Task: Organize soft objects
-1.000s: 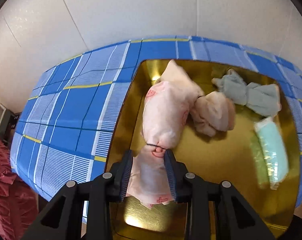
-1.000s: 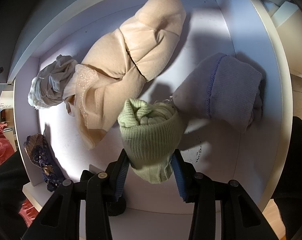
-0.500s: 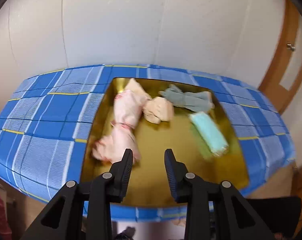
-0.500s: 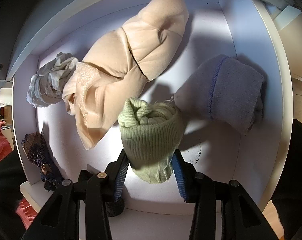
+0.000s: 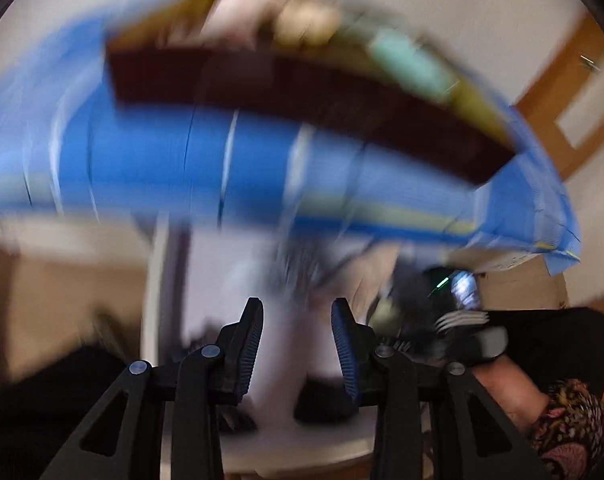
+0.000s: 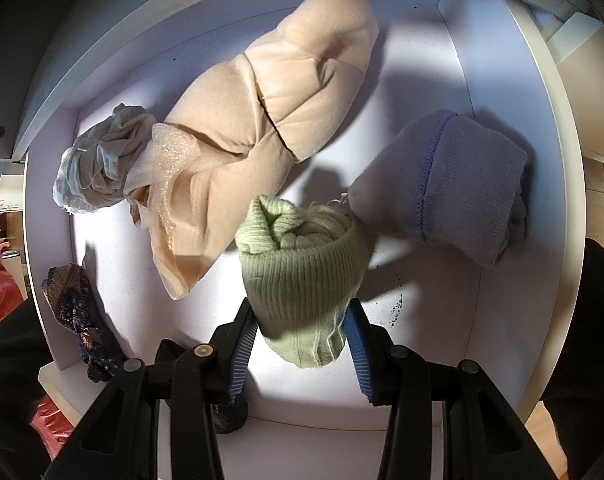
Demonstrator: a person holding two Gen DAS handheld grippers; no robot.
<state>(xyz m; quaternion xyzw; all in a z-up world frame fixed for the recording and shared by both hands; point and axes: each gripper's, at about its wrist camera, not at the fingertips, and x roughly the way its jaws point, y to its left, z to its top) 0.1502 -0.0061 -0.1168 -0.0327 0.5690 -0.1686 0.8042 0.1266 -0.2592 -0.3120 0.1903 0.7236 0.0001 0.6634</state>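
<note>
Pinching green sock roll (image 6: 302,276) in right claw (image 6: 300,334) over white drawer (image 6: 502,320), several bundles inside; left claw (image 5: 296,340) spread, empty, just been opening; tray (image 5: 302,88) items remain.

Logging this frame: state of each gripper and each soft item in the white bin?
right gripper: shut on green knit roll
left gripper: open, empty
peach bundle: lying in bin
lavender knit roll: lying in bin
grey bundle: lying against bin's left wall

Ribbed knit green roll (image 6: 302,276); matt white drawer (image 6: 498,312)
</note>
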